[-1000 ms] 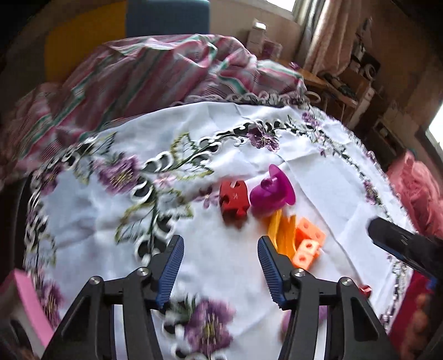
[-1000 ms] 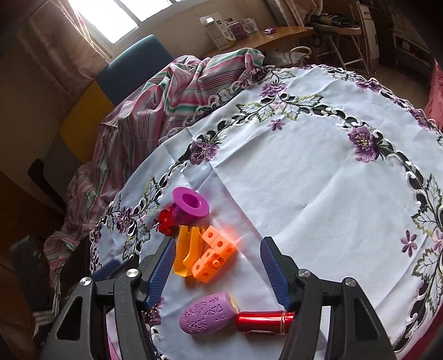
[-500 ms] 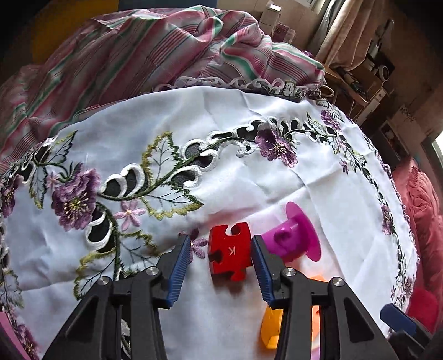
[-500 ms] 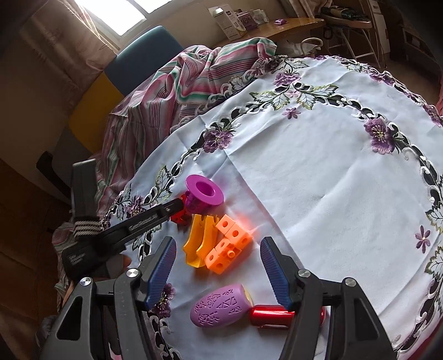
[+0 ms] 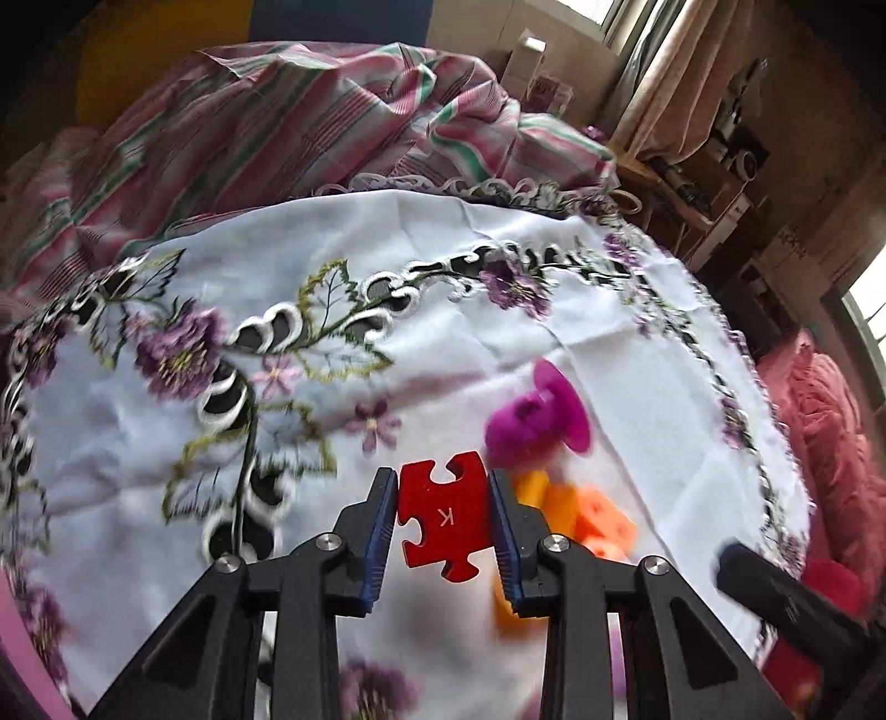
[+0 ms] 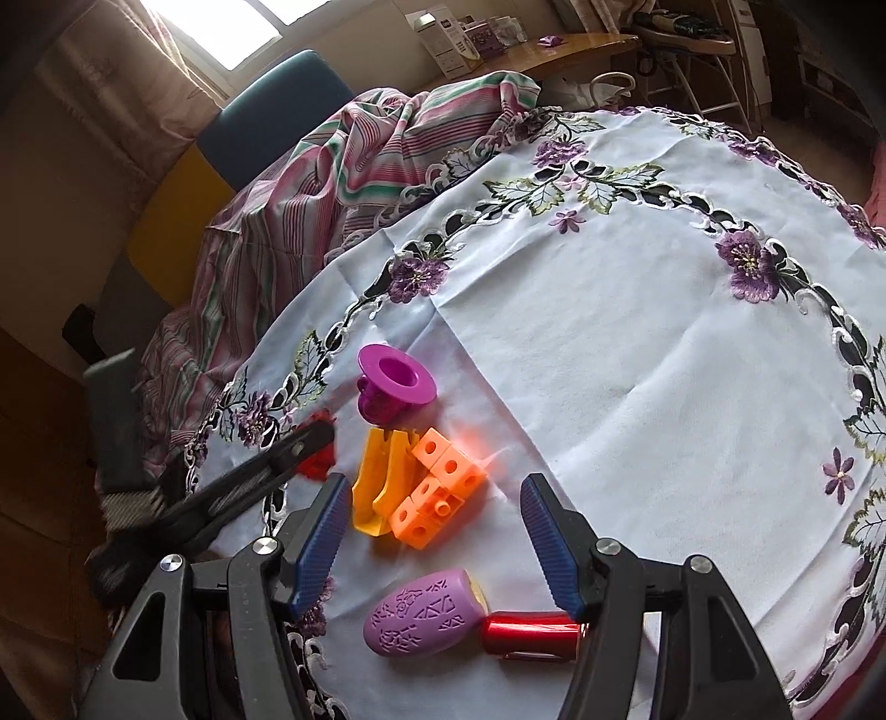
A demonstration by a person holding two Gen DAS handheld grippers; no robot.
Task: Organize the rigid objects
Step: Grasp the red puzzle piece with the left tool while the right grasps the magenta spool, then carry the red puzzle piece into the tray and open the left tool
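A lived-in home room: a round table under an embroidered white tablecloth (image 6: 637, 343), a striped pink blanket (image 6: 343, 166) heaped at eleven o'clock, a blue chair (image 6: 271, 105) behind it, curtains (image 5: 664, 83) by the window at one o'clock.

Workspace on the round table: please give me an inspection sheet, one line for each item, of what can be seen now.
Surface: white embroidered tablecloth with purple flowers, creased.
Job's things: red puzzle piece marked K; magenta spool; yellow curved piece; orange block cluster; lilac patterned piece; red metallic cylinder.
Clutter: striped cloth heaped at the table's far edge.
Grippers: left gripper has just been closing, pads now on both sides of the puzzle piece; right gripper open, nothing between its pads.
Cables: nothing seen.
Surroundings: blue chair, boxes on a wooden desk, curtains.
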